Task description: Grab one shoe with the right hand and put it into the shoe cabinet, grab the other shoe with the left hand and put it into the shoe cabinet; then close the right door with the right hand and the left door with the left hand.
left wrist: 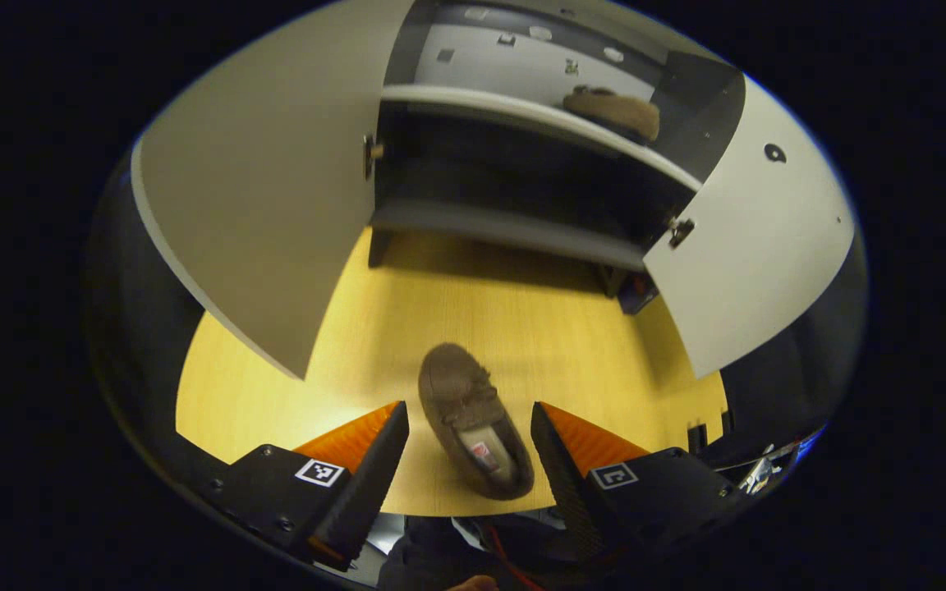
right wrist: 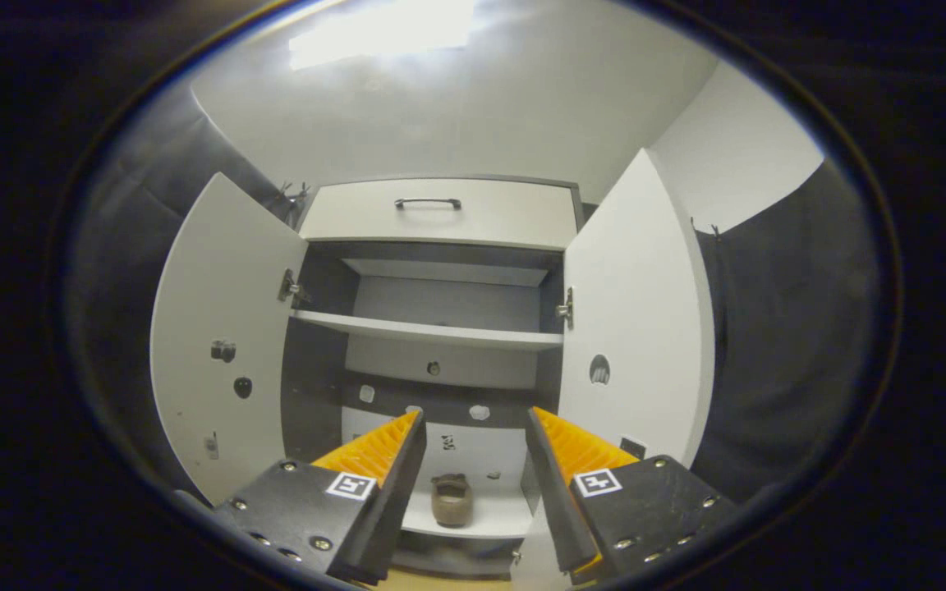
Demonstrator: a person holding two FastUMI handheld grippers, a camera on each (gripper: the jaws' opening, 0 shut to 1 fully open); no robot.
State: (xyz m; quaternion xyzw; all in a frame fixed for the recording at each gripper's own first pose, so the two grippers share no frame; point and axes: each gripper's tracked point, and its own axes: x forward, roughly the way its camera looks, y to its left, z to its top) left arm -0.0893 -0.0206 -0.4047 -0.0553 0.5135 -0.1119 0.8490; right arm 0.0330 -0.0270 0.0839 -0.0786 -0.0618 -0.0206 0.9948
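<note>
A brown slipper-like shoe (left wrist: 473,431) lies on the yellow wooden surface (left wrist: 539,328), toe pointing toward the shoe cabinet (left wrist: 514,226). My left gripper (left wrist: 469,410) is open, one finger on each side of this shoe, neither pressing on it. The second brown shoe (left wrist: 614,111) rests on a white shelf inside the cabinet. In the right gripper view that shoe (right wrist: 450,499) sits on the low shelf (right wrist: 489,513), farther off than my open right gripper (right wrist: 475,417), which holds nothing. Both cabinet doors stand open.
The left door (left wrist: 259,222) and right door (left wrist: 756,246) swing out over the wooden surface on both sides. In the right gripper view, a middle shelf (right wrist: 428,330) and a drawer with a dark handle (right wrist: 428,203) sit above; the doors (right wrist: 218,345) (right wrist: 641,328) flank the opening.
</note>
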